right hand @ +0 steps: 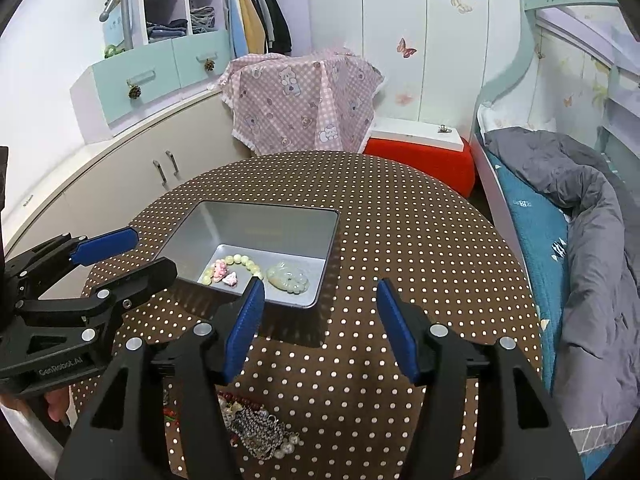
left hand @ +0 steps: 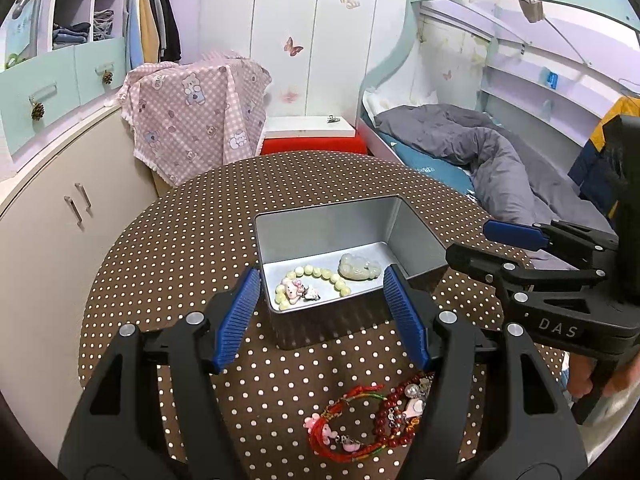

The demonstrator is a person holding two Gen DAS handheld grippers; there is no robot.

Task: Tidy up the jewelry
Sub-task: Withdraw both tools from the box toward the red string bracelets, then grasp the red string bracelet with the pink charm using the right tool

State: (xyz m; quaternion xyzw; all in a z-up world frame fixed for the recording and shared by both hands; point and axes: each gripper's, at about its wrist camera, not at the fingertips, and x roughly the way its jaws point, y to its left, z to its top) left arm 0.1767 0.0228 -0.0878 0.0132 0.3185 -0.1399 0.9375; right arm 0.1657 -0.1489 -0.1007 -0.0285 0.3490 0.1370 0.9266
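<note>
A silver metal tin [left hand: 416, 236] [right hand: 192, 236] sits on the round polka-dot table. Inside lie a pale green bead bracelet [left hand: 316, 271] [right hand: 240, 259] with pink charms and a jade pendant [left hand: 359, 267] [right hand: 287, 277]. On the table in front lie a red cord bracelet [left hand: 340, 424] and a dark red bead bracelet [left hand: 390, 412]. A silvery chain pile [right hand: 256, 430] shows in the right wrist view. My left gripper [left hand: 320, 316] [right hand: 120, 256] is open and empty, hovering just in front of the tin. My right gripper [right hand: 320, 328] [left hand: 468, 244] is open and empty, to the right of the tin.
The brown polka-dot table [left hand: 180, 248] [right hand: 420, 240] is round with its edges close. A pink checked cloth [left hand: 192, 120] covers something behind it. A red stool with a white box [right hand: 420, 156] stands beyond. A bed with a grey duvet [right hand: 592, 260] is at right, cabinets [left hand: 48, 240] at left.
</note>
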